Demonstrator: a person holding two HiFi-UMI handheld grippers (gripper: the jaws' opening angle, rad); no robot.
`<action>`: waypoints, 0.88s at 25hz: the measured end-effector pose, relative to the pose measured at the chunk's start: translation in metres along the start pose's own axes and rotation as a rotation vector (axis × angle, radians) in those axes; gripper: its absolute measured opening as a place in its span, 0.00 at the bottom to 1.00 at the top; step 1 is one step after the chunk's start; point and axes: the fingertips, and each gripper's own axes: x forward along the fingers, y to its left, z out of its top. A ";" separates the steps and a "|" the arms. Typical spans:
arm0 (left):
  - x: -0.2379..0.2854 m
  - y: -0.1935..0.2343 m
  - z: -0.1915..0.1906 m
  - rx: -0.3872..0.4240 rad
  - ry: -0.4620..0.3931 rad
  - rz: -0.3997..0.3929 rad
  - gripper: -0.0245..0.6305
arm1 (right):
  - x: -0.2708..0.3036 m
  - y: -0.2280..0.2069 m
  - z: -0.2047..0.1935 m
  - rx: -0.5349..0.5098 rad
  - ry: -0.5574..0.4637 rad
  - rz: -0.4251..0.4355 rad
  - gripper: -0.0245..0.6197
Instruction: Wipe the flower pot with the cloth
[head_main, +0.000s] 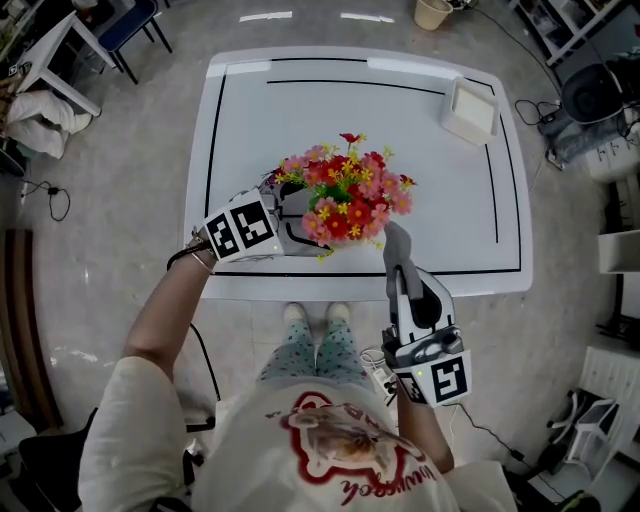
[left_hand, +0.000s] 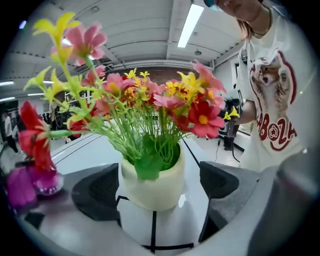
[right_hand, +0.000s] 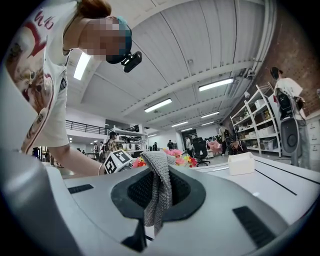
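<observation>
White surface (head_main: 470, 200): the left gripper (left_hand: 161, 187), jaws open, flanks the flower pot (left_hand: 150, 177), likely to steady it. Jaws of the right gripper (right_hand: 158, 195) clamp the cloth (head_main: 396, 246).

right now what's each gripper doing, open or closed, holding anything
Left gripper: open, jaws either side of the flower pot, not gripping it.
Right gripper: closed on the grey cloth.

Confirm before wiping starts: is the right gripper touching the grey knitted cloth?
Touching. The right gripper view shows the right gripper clamped on the grey knitted cloth, which hangs between its jaws.
</observation>
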 end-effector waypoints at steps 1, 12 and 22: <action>0.001 0.001 0.001 -0.004 -0.004 -0.014 0.79 | 0.001 0.000 -0.001 0.001 0.003 0.003 0.06; 0.013 0.006 0.006 0.068 0.038 -0.142 0.79 | 0.007 -0.008 -0.011 0.023 0.018 0.005 0.06; 0.024 0.012 0.004 0.079 0.023 -0.126 0.79 | 0.013 -0.012 -0.017 0.034 0.032 0.008 0.06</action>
